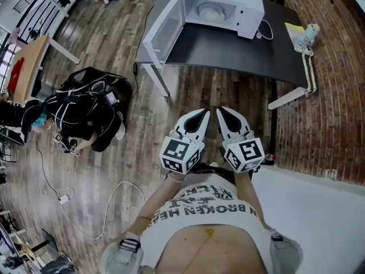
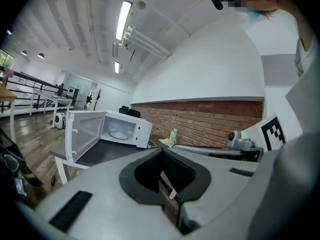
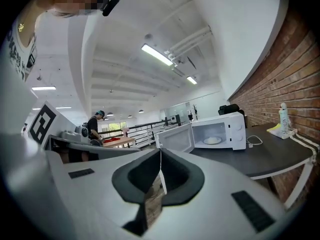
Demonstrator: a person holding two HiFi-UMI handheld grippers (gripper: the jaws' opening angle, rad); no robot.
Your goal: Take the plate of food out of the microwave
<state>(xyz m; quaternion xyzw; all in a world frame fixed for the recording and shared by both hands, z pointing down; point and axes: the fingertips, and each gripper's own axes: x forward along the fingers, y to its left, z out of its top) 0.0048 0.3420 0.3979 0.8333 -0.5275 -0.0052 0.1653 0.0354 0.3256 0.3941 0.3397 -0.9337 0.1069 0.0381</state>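
Well ahead of our left claw and right claw, both clenched on nothing, the dark table carries the microwave. Its door hangs open on the left claw's side and may crowd that approach. The plate of food sits inside; we judge it stiff, breakable and slick, best pinched at its near rim. A bottle stands far off the right claw's side.

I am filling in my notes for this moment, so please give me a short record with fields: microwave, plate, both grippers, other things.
microwave: white, on the dark table, door swung open
plate: inside the microwave, not yet taken out
left gripper: shut, empty, short of the table
right gripper: shut, empty, beside the left gripper
bottle: at the table's right end in the head view
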